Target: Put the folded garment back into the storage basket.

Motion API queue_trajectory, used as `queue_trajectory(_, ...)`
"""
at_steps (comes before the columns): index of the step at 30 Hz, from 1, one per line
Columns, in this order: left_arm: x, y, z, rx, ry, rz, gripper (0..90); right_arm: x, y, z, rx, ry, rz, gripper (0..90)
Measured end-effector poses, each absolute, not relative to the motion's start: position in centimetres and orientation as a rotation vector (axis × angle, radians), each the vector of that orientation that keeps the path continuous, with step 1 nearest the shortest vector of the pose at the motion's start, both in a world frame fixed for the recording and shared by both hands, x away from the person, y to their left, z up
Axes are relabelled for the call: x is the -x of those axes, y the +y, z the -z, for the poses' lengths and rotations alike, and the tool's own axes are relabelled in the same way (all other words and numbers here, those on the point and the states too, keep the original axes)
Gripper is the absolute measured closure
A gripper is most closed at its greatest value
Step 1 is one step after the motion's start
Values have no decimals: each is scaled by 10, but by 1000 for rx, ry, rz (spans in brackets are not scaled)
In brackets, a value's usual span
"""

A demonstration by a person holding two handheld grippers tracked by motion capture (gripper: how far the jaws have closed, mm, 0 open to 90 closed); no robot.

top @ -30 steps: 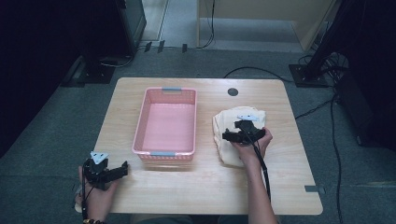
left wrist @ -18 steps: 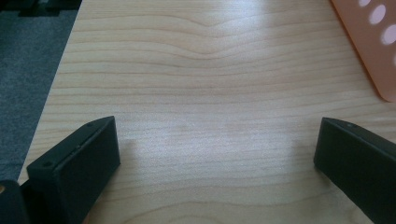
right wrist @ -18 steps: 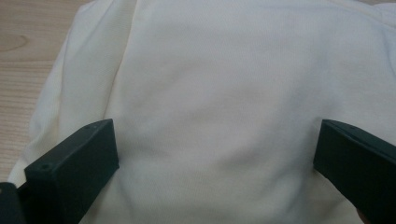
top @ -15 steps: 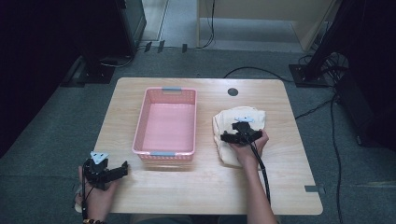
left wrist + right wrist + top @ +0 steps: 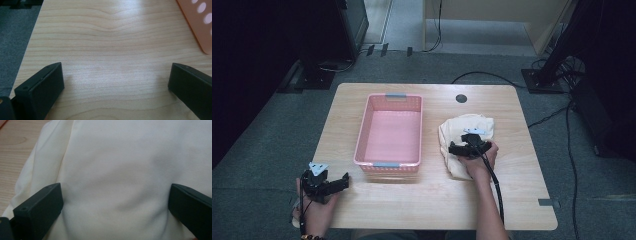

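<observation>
A folded cream cloth [image 5: 465, 129] lies on the right half of the wooden table [image 5: 432, 200]. My right gripper [image 5: 468, 146] hovers right over it, jaws open wide; in the right gripper view the cloth [image 5: 120, 170] spreads between the two black fingers [image 5: 37, 212] with nothing pinched. An empty pink plastic basket [image 5: 388, 131] stands at the table's middle left. My left gripper [image 5: 328, 183] rests open at the front left corner, over bare wood [image 5: 107, 62], with the basket's corner [image 5: 200, 22] at the upper right of its view.
A round cable hole [image 5: 461, 98] sits near the table's far edge. Grey carpet surrounds the table, with dark cabinets at the back left, a stand base [image 5: 539, 80] and cables on the floor at the right.
The right gripper has crept slightly toward the near side of the cloth. The left gripper has stayed in place.
</observation>
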State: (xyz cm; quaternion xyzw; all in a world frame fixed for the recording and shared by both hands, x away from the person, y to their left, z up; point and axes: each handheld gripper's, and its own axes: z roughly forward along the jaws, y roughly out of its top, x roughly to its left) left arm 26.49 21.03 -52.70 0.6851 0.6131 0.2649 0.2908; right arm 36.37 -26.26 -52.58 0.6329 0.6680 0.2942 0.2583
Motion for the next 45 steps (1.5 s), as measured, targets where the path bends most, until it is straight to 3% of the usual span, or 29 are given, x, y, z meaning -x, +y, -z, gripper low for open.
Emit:
queue_trajectory(4, -265, 210, 527, -1827, 1635, -706, 3, -363, -264, 526, -1708, 1816, -803, 22)
queue_trajectory(5, -265, 210, 527, -1827, 1635, -706, 3, -361, -266, 525, -1705, 1804, -817, 85)
queue_trajectory(6, -265, 210, 527, -1827, 1635, -706, 3, -361, -266, 525, -1705, 1804, -817, 85)
queue_trajectory(9, -265, 210, 527, -1829, 1634, -706, 3, -355, -273, 524, -1715, 1748, -847, 269)
queue_trajectory(13, -265, 210, 527, -1829, 1633, -706, 3, -351, -283, 524, -1722, 1721, -869, 434)
queue_trajectory(19, -265, 210, 527, -1829, 1633, -706, 3, -349, -286, 524, -1733, 1691, -874, 553)
queue_trajectory(31, -265, 210, 527, -1832, 1630, -704, 3, -347, -289, 524, -1741, 1669, -890, 625)
queue_trajectory(45, -265, 210, 527, -1834, 1628, -704, 3, -346, -287, 525, -1719, 1673, -871, 610)
